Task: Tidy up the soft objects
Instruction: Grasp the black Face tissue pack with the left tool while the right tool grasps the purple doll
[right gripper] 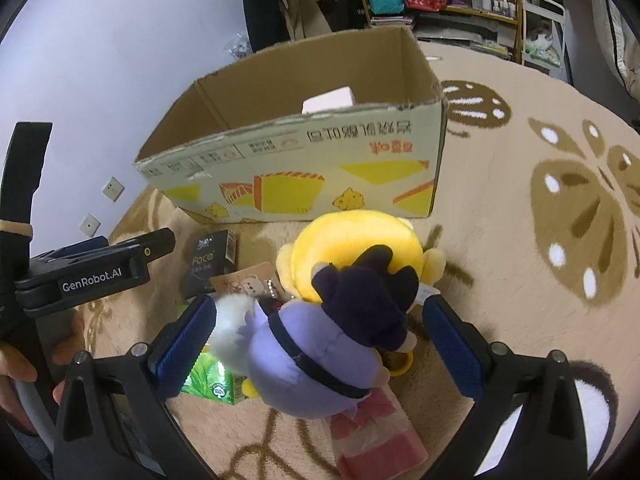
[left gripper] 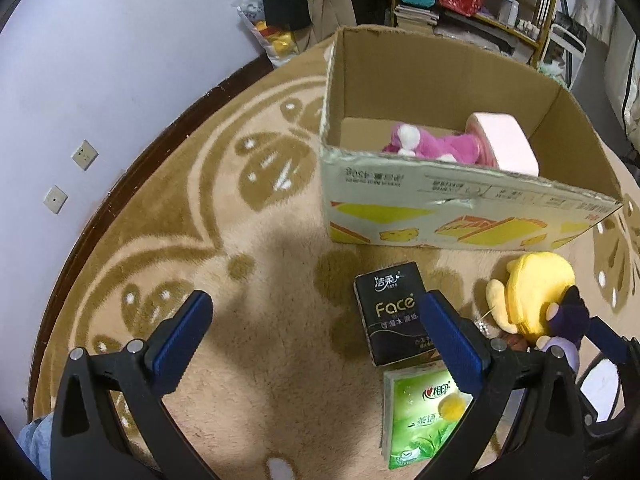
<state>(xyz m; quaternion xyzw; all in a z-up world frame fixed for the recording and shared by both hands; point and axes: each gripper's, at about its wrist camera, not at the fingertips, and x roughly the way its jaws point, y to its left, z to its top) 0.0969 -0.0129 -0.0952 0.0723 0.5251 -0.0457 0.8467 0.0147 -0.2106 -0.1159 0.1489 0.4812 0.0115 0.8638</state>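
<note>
Picking up next soft toy. Lower middle of right view: right hand-held gripper (right gripper: 320,344) spread wide astride purple doll (right gripper: 320,364), not yet clenched; needs closing, then lifting. Left hand-held gripper (left gripper: 316,332) released, empty, over rug (left gripper: 260,320). Beyond, box (left gripper: 440,216) holding pink plush (left gripper: 440,146) and pink roll (left gripper: 504,142).
</note>
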